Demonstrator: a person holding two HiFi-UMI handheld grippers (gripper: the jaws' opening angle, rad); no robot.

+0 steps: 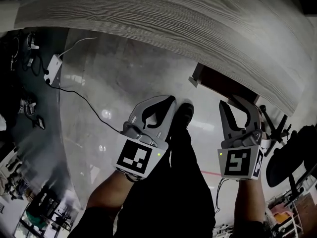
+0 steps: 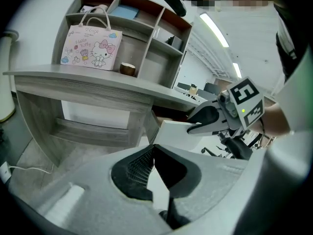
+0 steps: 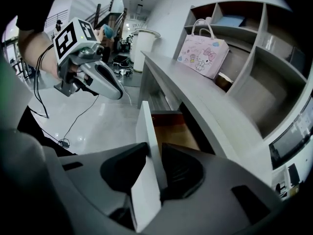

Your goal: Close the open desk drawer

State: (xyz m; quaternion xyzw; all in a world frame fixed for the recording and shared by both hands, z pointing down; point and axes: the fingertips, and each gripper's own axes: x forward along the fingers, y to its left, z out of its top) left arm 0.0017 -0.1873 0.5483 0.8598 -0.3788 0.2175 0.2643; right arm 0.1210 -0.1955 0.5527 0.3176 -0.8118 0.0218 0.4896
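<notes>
The desk drawer [image 1: 223,86] stands pulled out under the grey wood desk [image 1: 148,19]. Its brown inside [image 3: 176,133] shows behind its white front panel [image 3: 146,131]. My right gripper [image 3: 154,151] straddles that panel's top edge, one jaw on each side, the pads not clamped on it. In the head view the right gripper [image 1: 237,103] sits just before the drawer with a gap between its jaws. My left gripper [image 1: 171,100] hovers to the left over the floor, shut and empty, its tips meeting [image 2: 152,148]. The left gripper view shows the right gripper [image 2: 195,121] at the drawer front [image 2: 171,131].
A Hello Kitty bag [image 2: 91,45] stands on the desk under wall shelves. A power strip [image 1: 53,68] with cables lies on the glossy floor at left. An office chair [image 1: 287,157] is at right. The person's shoe [image 1: 184,114] is between the grippers.
</notes>
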